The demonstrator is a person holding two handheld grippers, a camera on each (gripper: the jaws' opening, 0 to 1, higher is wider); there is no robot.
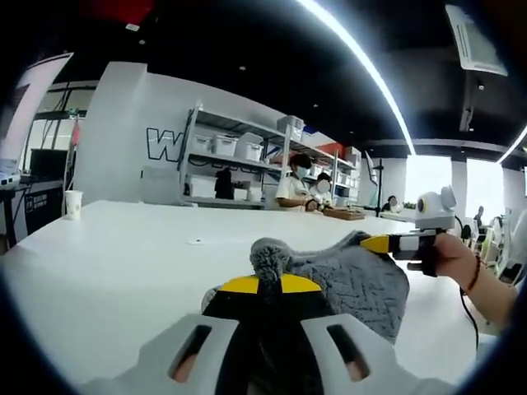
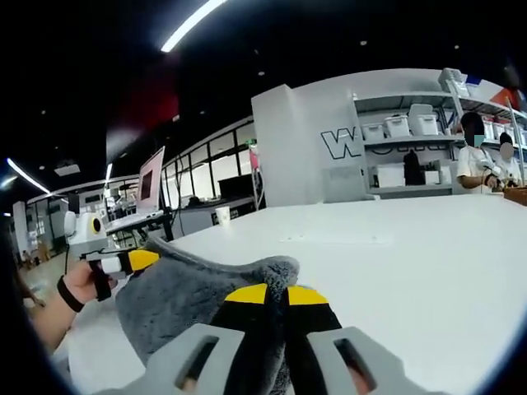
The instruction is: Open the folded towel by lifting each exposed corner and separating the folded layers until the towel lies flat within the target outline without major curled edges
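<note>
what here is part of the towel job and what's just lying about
Part of the job:
grey towel
left claw, shut on the towel
right claw, shut on the towel
white table

Just lying about:
paper cup
shelving with storage boxes
laptop
people seated in the background

The left gripper [image 1: 262,284] is pinching a bunched fold of the grey towel [image 1: 354,276] between its closed yellow-tipped jaws. Ahead and to its right, the right gripper [image 1: 380,243], held in a hand [image 1: 458,257], is apparently gripping another towel edge above the white table [image 1: 107,263].
</note>
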